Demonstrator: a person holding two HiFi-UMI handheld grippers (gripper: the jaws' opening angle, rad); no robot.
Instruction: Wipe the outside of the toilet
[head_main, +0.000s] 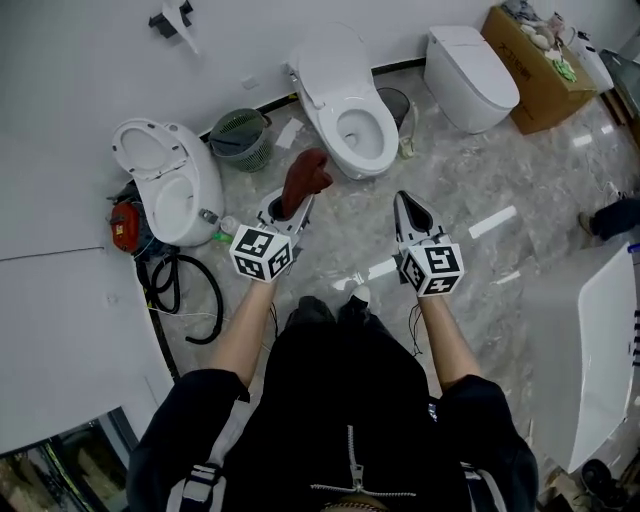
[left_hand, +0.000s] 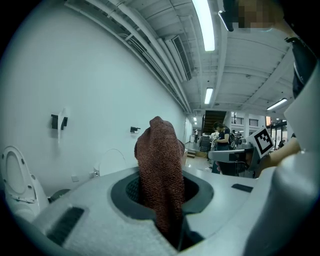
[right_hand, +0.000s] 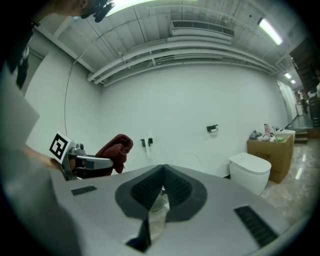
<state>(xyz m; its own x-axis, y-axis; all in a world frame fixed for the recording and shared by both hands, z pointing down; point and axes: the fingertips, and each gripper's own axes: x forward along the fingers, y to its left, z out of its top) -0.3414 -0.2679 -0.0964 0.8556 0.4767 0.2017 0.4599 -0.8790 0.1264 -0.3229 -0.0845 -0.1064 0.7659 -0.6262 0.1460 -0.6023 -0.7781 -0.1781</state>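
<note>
A white toilet with its seat up stands by the wall ahead of me. My left gripper is shut on a reddish-brown cloth, which sticks up past its jaws; the cloth fills the left gripper view. The cloth hangs in the air a little short of the toilet bowl, apart from it. My right gripper is shut with nothing in it, level with the left one and to its right. In the right gripper view the cloth and left gripper show at the left.
A second toilet with its lid up stands at the left, with a red tool and black hose beside it. A green bin sits between the toilets. A closed toilet and a cardboard box are at the right.
</note>
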